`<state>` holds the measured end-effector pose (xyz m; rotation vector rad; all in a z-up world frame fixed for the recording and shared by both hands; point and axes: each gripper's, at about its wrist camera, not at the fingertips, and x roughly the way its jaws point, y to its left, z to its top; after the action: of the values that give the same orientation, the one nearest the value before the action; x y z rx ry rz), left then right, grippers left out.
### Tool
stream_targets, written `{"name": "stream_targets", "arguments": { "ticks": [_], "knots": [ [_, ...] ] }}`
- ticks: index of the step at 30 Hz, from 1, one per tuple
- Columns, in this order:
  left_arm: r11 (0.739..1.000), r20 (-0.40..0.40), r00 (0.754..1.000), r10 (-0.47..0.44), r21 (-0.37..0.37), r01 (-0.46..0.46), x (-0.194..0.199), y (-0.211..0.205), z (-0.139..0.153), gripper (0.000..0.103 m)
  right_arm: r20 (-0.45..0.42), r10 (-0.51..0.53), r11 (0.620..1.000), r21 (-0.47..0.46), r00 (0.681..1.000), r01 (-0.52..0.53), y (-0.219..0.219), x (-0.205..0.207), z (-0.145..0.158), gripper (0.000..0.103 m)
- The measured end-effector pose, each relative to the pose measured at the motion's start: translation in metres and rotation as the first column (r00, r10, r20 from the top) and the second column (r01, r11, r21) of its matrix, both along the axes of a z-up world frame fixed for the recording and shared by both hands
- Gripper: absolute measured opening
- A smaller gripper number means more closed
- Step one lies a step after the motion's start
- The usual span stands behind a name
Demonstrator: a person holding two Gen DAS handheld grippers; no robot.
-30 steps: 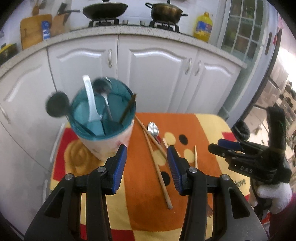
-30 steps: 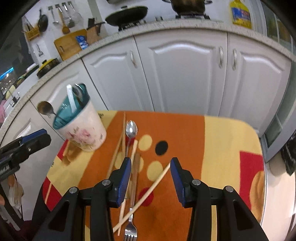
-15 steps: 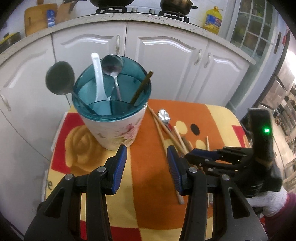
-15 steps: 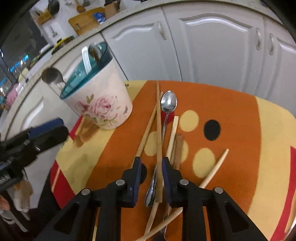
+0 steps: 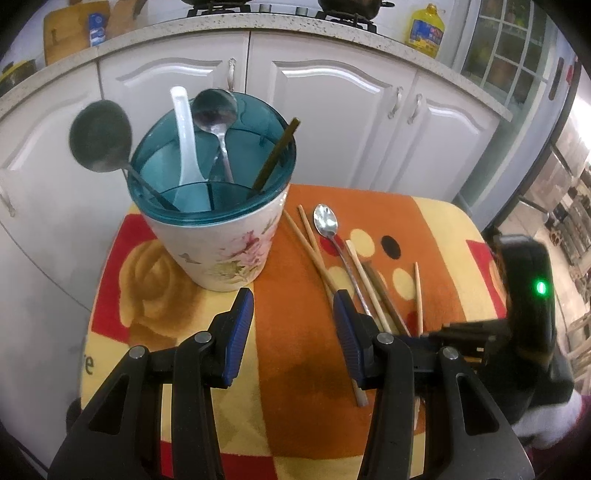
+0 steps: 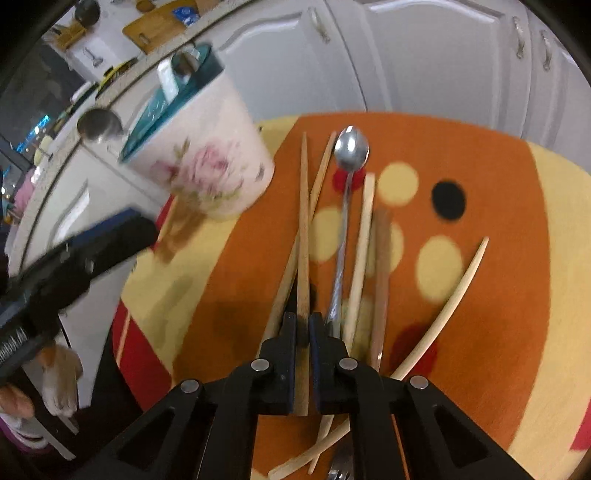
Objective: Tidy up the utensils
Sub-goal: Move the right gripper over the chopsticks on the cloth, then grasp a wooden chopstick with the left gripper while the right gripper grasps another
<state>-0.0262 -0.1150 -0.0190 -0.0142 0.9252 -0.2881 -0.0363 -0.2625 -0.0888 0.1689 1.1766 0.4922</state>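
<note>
A floral utensil holder [image 5: 218, 240] with a teal insert stands at the table's left and holds a ladle, a white spoon, a metal spoon and a dark chopstick. It also shows in the right wrist view [image 6: 207, 162]. Several chopsticks and a metal spoon [image 6: 349, 155] lie on the mat to its right. My right gripper [image 6: 303, 321] is shut on a wooden chopstick [image 6: 303, 221] near its lower end. My left gripper [image 5: 293, 310] is open and empty, low over the mat in front of the holder.
The small table has an orange, yellow and red mat [image 5: 369, 206]. White kitchen cabinets [image 5: 332, 110] stand behind, with a stove and an oil bottle [image 5: 424, 29] on the counter. A fork end shows at the bottom of the right wrist view [image 6: 340, 469].
My right gripper has dropped to the chopsticks and closed from open onto one wooden chopstick. My left gripper has moved down closer to the holder and stayed open.
</note>
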Motion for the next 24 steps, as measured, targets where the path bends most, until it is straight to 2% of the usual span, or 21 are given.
{"name": "stream_targets", "arguments": {
  "ticks": [3,5,9,13,15,17,20,24],
  "knots": [
    [1.000,-0.008,1.000,-0.008,0.008,0.008,0.001,-0.004,-0.003,0.044,-0.035,0.015,0.999,0.031,0.999,-0.014,0.001,-0.006,-0.001,0.007],
    [1.000,-0.010,1.000,-0.012,0.013,0.012,0.002,-0.006,-0.006,0.044,-0.029,0.011,0.998,0.065,1.000,-0.009,-0.005,-0.006,0.007,0.008],
    [1.000,-0.029,0.999,-0.019,0.008,0.019,0.006,-0.013,-0.012,0.044,0.040,-0.091,0.995,0.048,0.995,0.089,-0.040,-0.004,0.024,0.009],
    [0.999,-0.051,0.998,-0.030,-0.016,0.030,0.013,-0.022,-0.017,0.044,0.058,-0.200,0.980,0.009,0.978,0.200,-0.074,0.004,0.025,0.010],
    [0.999,-0.055,0.998,-0.037,-0.018,0.036,0.016,-0.028,-0.019,0.044,0.073,-0.251,0.968,-0.011,0.965,0.252,-0.089,0.007,0.024,0.016],
    [0.999,-0.063,0.997,-0.048,-0.012,0.048,0.019,-0.036,-0.024,0.044,0.055,-0.286,0.958,0.010,0.957,0.286,-0.098,0.010,0.020,0.028],
    [0.998,-0.085,0.995,-0.060,0.011,0.061,0.025,-0.046,-0.034,0.044,0.040,-0.283,0.959,0.018,0.958,0.283,-0.100,0.016,0.012,0.028],
    [0.998,-0.121,0.991,-0.058,0.023,0.061,0.034,-0.054,-0.049,0.044,0.041,-0.241,0.970,-0.015,0.970,0.242,-0.080,0.025,0.005,0.028]
  ]
}}
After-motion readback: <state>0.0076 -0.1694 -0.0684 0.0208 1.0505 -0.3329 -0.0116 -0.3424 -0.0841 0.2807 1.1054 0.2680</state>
